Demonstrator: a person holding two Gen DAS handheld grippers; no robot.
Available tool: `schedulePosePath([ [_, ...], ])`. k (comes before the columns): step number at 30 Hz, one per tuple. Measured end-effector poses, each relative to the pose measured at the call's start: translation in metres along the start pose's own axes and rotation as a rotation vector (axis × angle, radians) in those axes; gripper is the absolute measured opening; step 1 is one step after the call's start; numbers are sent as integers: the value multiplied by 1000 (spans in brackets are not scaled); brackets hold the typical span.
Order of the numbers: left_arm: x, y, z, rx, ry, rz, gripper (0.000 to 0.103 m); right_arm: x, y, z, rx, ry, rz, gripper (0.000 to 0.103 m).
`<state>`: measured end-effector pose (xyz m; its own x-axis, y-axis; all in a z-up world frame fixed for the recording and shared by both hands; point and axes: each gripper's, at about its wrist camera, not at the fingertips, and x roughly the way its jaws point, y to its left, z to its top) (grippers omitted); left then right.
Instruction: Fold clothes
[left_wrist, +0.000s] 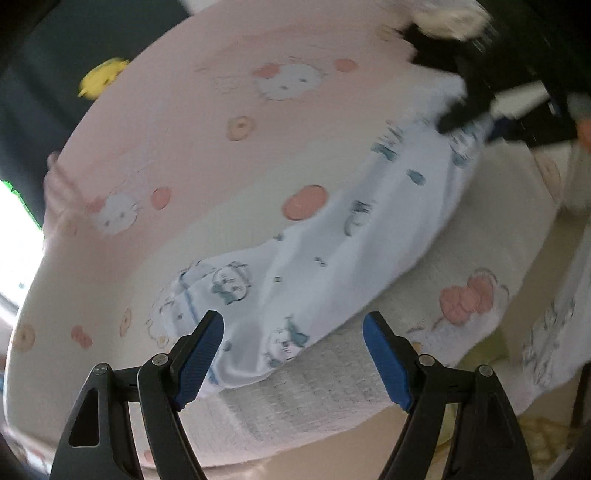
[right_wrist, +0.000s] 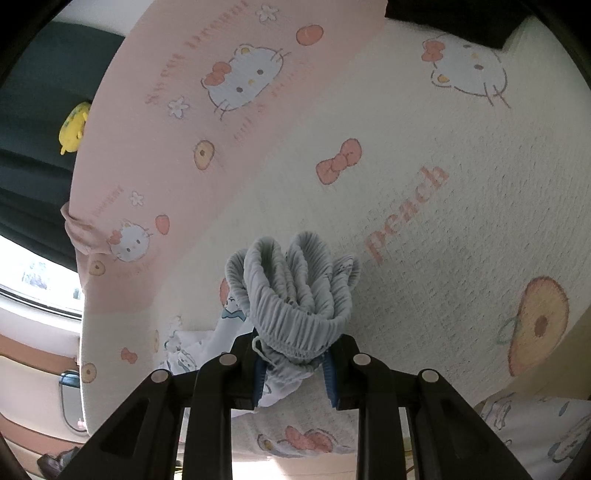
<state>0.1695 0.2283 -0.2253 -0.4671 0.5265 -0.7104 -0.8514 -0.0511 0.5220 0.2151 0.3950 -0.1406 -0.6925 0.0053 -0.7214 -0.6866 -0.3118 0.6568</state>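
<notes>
Here, my left gripper (left_wrist: 293, 354) hangs released, its blue pads (left_wrist: 199, 360) spread wide with nothing between them, just above the near end of the pale printed garment (left_wrist: 332, 258). That garment stretches across the pink and cream cartoon-cat bedsheet (left_wrist: 177, 122), from just in front of my left fingers up and to the right, where the picture blurs and my other tool appears as a dark smear. Off the sheet's far left edge sits a small yellow toy (left_wrist: 101, 75). On the right, my right gripper (right_wrist: 295, 373) is clenched on the garment's gathered grey elastic waistband (right_wrist: 295, 295), which bunches in ribbed folds above the jaws, with a thin drawstring dangling beside the left pad. The rest of the cloth trails to the lower left on the sheet.
</notes>
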Motion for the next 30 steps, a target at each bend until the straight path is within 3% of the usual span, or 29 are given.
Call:
schedulePosePath([
  [4, 3, -19, 0, 154, -44, 46, 77, -1, 1, 1, 14, 11, 5, 25],
  [7, 7, -35, 2, 281, -103, 130, 77, -1, -1, 1, 43, 20, 18, 25],
  [11, 18, -47, 8, 355, -148, 178, 77, -1, -5, 1, 68, 34, 29, 25],
  [23, 50, -54, 28, 426, -174, 60, 77, -1, -13, 4, 101, 62, 71, 25],
  [28, 61, -33, 47, 383, -110, -93, 77, 7, -27, 3, 161, 96, 54, 25],
  [29, 62, -30, 49, 374, -98, -99, 77, 8, -30, 3, 179, 104, 59, 25],
  [30, 58, -31, 50, 373, -95, -55, 77, 10, -34, 2, 196, 113, 65, 25],
])
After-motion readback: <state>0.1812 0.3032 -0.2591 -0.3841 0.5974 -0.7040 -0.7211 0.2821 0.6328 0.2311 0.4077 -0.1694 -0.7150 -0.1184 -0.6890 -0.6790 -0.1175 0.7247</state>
